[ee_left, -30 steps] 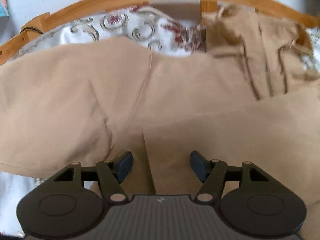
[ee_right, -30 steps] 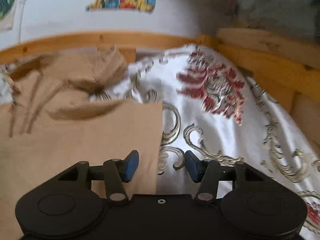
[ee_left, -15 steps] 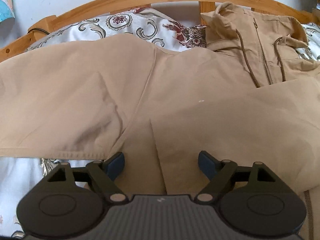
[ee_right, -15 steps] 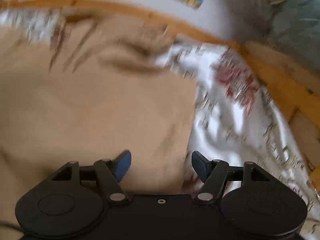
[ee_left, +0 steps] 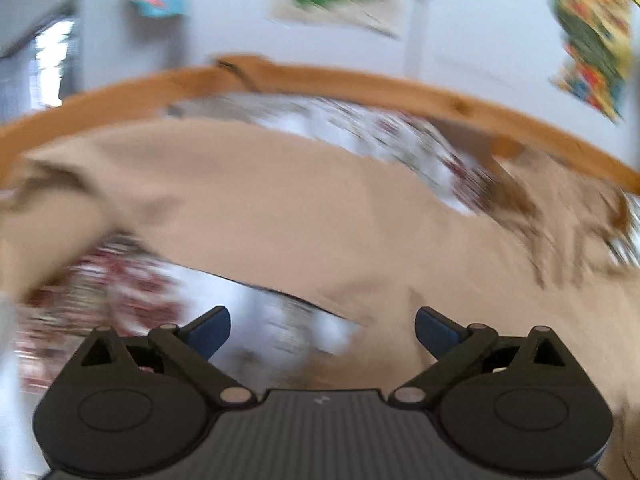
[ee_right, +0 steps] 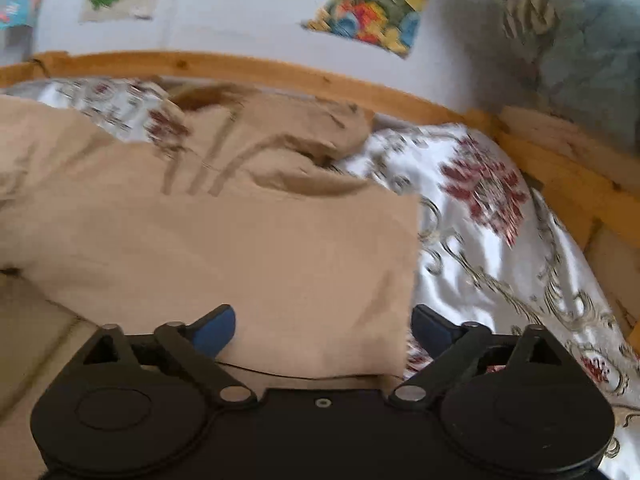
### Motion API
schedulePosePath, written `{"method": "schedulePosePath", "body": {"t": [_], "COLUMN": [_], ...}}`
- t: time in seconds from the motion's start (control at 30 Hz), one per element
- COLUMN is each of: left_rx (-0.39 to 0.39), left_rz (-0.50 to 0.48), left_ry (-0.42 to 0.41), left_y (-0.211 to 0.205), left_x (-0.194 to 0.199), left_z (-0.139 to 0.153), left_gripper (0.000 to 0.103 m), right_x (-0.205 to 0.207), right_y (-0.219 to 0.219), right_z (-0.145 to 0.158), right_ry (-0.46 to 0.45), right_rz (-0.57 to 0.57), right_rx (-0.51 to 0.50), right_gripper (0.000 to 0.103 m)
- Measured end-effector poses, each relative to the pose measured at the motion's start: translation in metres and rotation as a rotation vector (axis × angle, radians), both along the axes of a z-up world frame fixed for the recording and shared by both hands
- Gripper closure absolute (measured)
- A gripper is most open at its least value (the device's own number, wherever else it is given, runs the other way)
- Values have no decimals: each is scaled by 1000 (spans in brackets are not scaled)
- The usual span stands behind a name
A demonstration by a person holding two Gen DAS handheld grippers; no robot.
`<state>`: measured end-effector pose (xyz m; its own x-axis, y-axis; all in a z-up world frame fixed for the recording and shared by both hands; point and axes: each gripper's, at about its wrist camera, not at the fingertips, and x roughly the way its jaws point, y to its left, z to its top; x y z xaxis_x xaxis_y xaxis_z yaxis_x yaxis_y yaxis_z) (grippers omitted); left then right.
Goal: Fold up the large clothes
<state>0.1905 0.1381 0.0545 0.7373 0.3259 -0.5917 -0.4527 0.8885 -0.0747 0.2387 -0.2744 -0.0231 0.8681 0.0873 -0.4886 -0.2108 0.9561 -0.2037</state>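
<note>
A large tan hooded jacket (ee_left: 304, 208) lies spread on a bed with a white flowered sheet (ee_right: 500, 248). In the right wrist view the jacket (ee_right: 224, 248) has a folded panel on top, with the hood and drawstrings (ee_right: 256, 136) behind it. My left gripper (ee_left: 322, 326) is open and empty, above the jacket's lower edge and the sheet; this view is blurred. My right gripper (ee_right: 322, 326) is open and empty, low over the folded panel's near right corner.
A wooden bed rail (ee_left: 360, 84) curves behind the bed and runs along its right side (ee_right: 568, 168). Colourful posters (ee_right: 372, 4) hang on the white wall. A grey-blue blanket or cushion (ee_right: 580, 40) sits at the far right corner.
Both grippers have opened wider. The left gripper has swung left, off the jacket's middle to its lower edge. The right gripper has steadied over the folded panel's corner.
</note>
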Motion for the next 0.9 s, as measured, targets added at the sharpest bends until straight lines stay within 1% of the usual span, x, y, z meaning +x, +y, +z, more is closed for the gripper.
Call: {"method": "schedulePosePath", "body": {"t": [0.07,0.13,0.2,0.23,0.3,0.37,0.4,0.47,0.5,0.53,0.57,0.6,0.67,0.73,0.8,0.83,0.9], "left_rx": [6,-14,-54,-81,-133,-185,-202,-225,-230,-226,-221,-214,-182,-113,-21,29,111], "left_rz": [87,169,254,293,385,483,524,586,599,600,591,580,576,527,408,320,113], "left_ry": [-34,-87,-128,-138,-146,-150,-154,-166,-169,-164,-160,-161,-206,-255,-290,-316,-354], "left_y": [21,43,61,70,87,107,114,124,128,131,132,130,118,104,83,68,37], "left_x": [-11,-22,-25,-23,-20,-12,-9,-8,-7,-4,-1,2,5,13,26,33,46], "left_z": [12,23,32,35,39,41,42,42,44,46,47,49,53,67,87,99,119], "left_gripper": [2,1,1,1,1,1,1,8,23,48,64,90,98,101,102,102,102], "right_x": [-10,-20,-29,-30,-34,-36,-38,-38,-38,-36,-34,-32,-29,-27,-25,-25,-25], "right_y": [7,12,17,20,22,24,25,28,29,29,27,26,23,19,15,12,6], "right_z": [11,23,33,37,42,41,38,31,27,23,19,16,11,6,3,2,1], "right_ry": [-8,-20,-31,-21,-12,4,16,29,35,46,64,77,93,104,113,115,107], "right_rz": [34,48,11,-15,-41,-44,-29,0,-4,-10,-11,-15,-28,-34,-40,-43,-57], "right_rx": [2,11,26,40,95,156,167,152,143,146,162,177,205,224,238,245,253], "right_gripper": [4,2,1,1,1,1,1,1,1,1,1,1,1,1,1,1,1]}}
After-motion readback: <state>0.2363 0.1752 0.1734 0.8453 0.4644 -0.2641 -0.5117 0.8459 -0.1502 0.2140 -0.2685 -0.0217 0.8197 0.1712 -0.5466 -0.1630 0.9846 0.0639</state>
